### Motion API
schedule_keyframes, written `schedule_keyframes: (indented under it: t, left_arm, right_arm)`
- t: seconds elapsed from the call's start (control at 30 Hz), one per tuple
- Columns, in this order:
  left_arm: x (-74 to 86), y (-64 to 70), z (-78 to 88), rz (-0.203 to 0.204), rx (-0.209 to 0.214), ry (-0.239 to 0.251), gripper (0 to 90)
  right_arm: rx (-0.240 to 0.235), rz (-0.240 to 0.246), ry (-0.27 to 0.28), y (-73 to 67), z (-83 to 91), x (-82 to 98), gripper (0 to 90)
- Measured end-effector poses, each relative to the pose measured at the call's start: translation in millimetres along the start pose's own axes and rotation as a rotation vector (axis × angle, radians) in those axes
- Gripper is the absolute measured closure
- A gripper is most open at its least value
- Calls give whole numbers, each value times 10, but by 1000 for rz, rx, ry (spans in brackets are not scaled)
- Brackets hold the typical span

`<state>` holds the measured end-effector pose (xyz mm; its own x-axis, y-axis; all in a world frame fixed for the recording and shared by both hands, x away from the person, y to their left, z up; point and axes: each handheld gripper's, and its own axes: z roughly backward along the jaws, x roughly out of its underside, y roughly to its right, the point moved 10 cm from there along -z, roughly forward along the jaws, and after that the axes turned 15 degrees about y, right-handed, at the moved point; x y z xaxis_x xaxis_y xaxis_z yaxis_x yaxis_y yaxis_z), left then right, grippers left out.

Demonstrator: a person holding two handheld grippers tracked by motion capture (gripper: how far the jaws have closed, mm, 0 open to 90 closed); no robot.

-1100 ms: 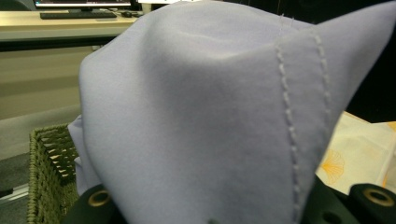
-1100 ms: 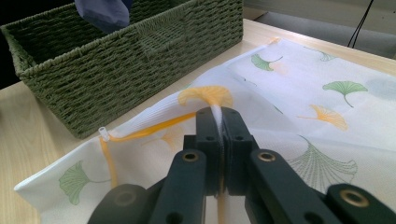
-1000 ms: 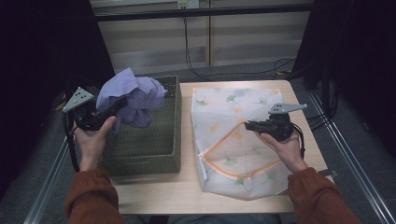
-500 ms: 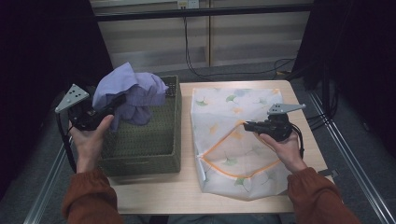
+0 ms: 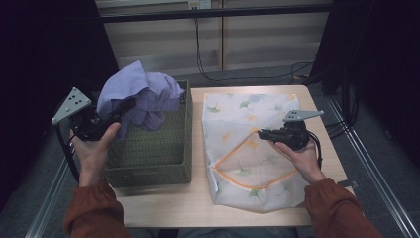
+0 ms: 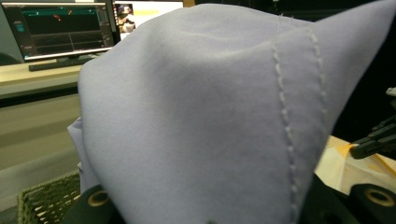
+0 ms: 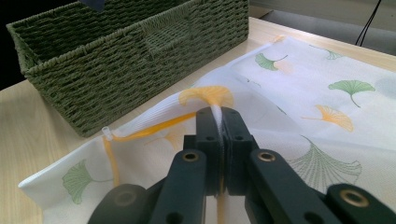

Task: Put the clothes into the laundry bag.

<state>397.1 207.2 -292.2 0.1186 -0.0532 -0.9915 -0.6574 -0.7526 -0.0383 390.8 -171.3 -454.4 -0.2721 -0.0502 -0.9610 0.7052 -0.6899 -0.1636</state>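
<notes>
Left tongs (image 5: 130, 104) clamping a lilac cloth (image 5: 141, 99), jaws together on a fold of it, holding it bunched up above the far left part of a green woven basket (image 5: 168, 163). Cloth hanging clear of the basket floor, its lower folds drooping inside the rim, its top rising to a peak above the basket's back wall. Seen from the left gripper view, lilac cloth (image 6: 201, 121) draping right over the jaws and hiding their tips, a stitched seam running down its right side, a corner of the basket (image 6: 46, 200) showing low at the left.

Right tongs (image 5: 262, 133) pinching shut on the upper layer of a white mesh bag (image 5: 247, 163) printed with green and yellow leaves, gripping near the orange zipper (image 5: 233, 156) edging its opening. In the right gripper view, tongs (image 7: 217, 114) pressing together on a raised fold of the bag (image 7: 327, 98), lifting that layer a little off the worktop (image 7: 42, 135), with the zipper (image 7: 154, 125) trailing off to the left.

Bag lying flat on the worktop (image 5: 163, 203), just beside the basket on its right. Basket sitting on the left part of the worktop.
</notes>
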Motion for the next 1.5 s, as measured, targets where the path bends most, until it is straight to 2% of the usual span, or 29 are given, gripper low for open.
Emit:
schedule_keyframes:
  t: [0.03, 0.27, 0.33, 0.4, 0.43, 0.6, 0.67, 0.77, 0.8, 0.83, 0.9, 0.93, 1.03, 1.07, 1.1, 1.13, 1.17, 1.43, 1.5]
  left_arm:
    - [-21, 18, -2, 13, -2, 13, 768]
    - [-116, 92, 27, -2, 21, 26, 768]
    - [-138, 126, 26, 11, 23, 33, 768]
    - [-150, 147, 29, -6, 36, 26, 768]
    - [-158, 168, 19, 4, 32, 32, 768]
    - [-190, 275, -10, -9, 61, 31, 769]
    - [-219, 324, -17, 0, 64, 43, 769]
    - [-266, 408, -24, 10, 88, 58, 768]
    - [-273, 422, -30, -4, 99, 60, 769]
    - [-276, 479, -51, 3, 115, 65, 768]
    - [-267, 511, -75, -5, 126, 58, 768]
    - [-259, 535, -89, 4, 127, 56, 768]
    - [-233, 562, -122, -13, 136, 47, 769]
    - [-231, 580, -135, 1, 132, 50, 768]
    - [-230, 591, -144, -6, 133, 51, 769]
    - [-230, 618, -149, 3, 136, 50, 768]
    - [-232, 618, -145, -19, 145, 43, 769]
    - [-372, 817, -117, -17, 185, 78, 768]
    - [-388, 854, -114, -27, 197, 80, 768]
  right_arm:
    - [1, 0, 0, 1, 0, 0, 880]
    - [-1, 2, 2, -2, -1, -3, 880]
    - [0, -2, 1, 0, 0, -3, 880]
    - [0, -2, 2, 1, -1, -3, 880]
    - [-1, -1, 0, -2, -2, -1, 880]
    - [-3, -3, -1, -8, -12, 4, 880]
    - [-7, -3, -2, -13, -15, 8, 880]
    - [-9, -5, -1, -19, -18, 7, 880]
    - [-11, -6, 0, -20, -20, 8, 880]
    - [-10, -4, -1, -19, -22, 11, 880]
    - [-13, -5, -6, -28, -27, 21, 880]
    - [-13, -5, -6, -31, -30, 23, 880]
    - [-19, -2, -8, -40, -37, 28, 880]
    - [-19, -4, -7, -41, -38, 28, 880]
    - [-19, -4, -8, -40, -38, 29, 880]
    - [-17, -3, -6, -36, -36, 27, 880]
    - [-16, -4, -6, -35, -34, 24, 880]
    - [-18, -2, -4, -36, -33, 21, 880]
    - [-19, -4, -5, -38, -34, 23, 880]
